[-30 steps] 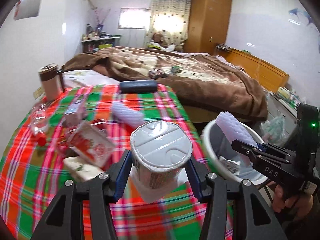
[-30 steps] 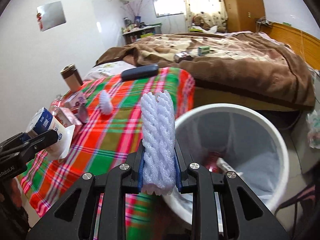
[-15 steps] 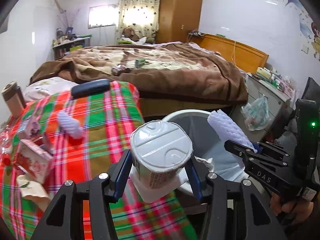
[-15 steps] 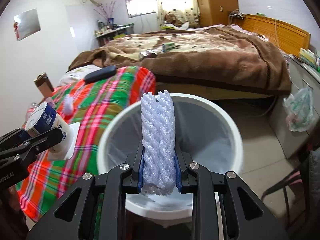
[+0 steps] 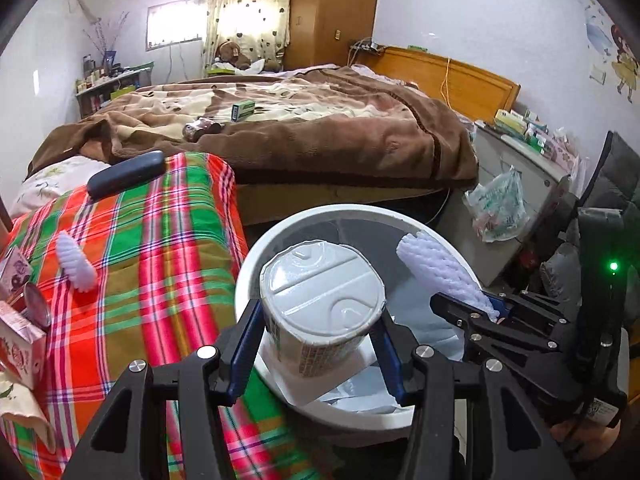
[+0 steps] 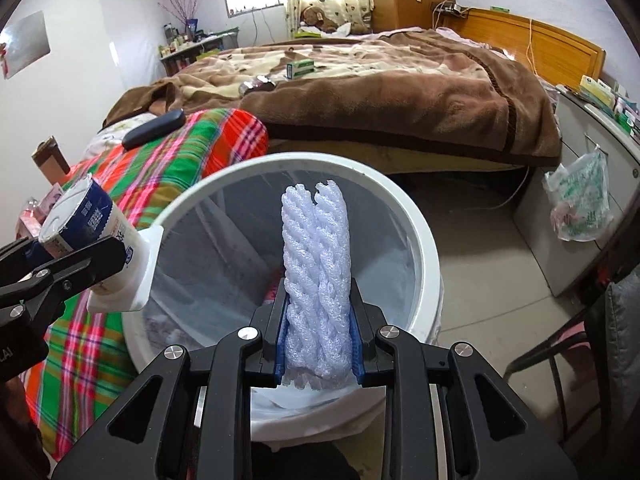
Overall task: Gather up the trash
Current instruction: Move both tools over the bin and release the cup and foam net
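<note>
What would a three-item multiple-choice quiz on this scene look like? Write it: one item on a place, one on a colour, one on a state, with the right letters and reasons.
1. Where is the foam net sleeve held by the right gripper?
A. Over the open white bin
B. On the bed
C. On the floor by the chair

2. What colour is the cloth on the table?
A. Plain blue
B. Red and green plaid
C. Black

3. What state is the left gripper in?
A. Open and empty
B. Shut on a spoon
C. Shut on the lidded cup

Answers:
1 A: the right wrist view shows the sleeve upright with the bin's mouth behind it.
2 B: red, green and pink checks show in both views.
3 C: both blue pads press the cup's sides.
</note>
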A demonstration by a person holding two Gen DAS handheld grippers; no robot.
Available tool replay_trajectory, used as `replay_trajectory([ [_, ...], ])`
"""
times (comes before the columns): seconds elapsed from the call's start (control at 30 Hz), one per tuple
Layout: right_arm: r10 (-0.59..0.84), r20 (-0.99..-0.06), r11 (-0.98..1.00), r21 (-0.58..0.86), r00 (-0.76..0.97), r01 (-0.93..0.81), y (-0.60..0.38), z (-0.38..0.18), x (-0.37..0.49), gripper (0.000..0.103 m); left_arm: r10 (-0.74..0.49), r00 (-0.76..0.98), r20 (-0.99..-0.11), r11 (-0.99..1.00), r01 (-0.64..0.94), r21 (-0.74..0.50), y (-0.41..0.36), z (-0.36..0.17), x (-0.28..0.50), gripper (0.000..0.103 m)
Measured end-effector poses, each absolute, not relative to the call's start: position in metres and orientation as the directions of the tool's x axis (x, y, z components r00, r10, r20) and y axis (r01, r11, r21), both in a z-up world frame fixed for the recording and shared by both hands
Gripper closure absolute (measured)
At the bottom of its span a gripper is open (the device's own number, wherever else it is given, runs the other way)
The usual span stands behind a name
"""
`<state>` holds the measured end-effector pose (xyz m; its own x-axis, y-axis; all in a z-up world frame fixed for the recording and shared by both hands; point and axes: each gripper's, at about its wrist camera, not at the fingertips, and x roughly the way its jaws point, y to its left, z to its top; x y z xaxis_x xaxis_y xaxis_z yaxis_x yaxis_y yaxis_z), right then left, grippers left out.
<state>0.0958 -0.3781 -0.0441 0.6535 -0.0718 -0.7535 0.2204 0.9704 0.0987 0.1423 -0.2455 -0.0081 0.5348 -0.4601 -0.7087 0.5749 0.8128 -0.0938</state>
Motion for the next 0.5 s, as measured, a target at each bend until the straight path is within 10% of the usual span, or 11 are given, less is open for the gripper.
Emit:
replay_trajectory([
  [0.13, -0.067, -0.766, 0.97, 0.101, 0.639, 0.222, -0.3815, -0.0479, 0.0954, 0.075, -0.468, 0.528, -0.709, 0.805, 0.586, -0.095, -0.2531, -0.0122, 0.143, 0.05],
  [0.3, -0.063, -0.756, 0.969, 0.109, 0.652, 0.22, -0.3828, -0.0477, 0.0922, 0.041, -0.465, 0.522, -0.716, 0.806, 0.583, -0.098, -0.2539, -0.0151, 0.1452, 0.033],
  [0.5, -0.075, -0.752, 0.968, 0.102, 0.655, 0.227, -0.3804, -0.0466, 0.0909, 0.041, -0.458, 0.529, -0.714, 0.816, 0.568, -0.103, -0.2484, -0.0135, 0.1457, 0.032],
])
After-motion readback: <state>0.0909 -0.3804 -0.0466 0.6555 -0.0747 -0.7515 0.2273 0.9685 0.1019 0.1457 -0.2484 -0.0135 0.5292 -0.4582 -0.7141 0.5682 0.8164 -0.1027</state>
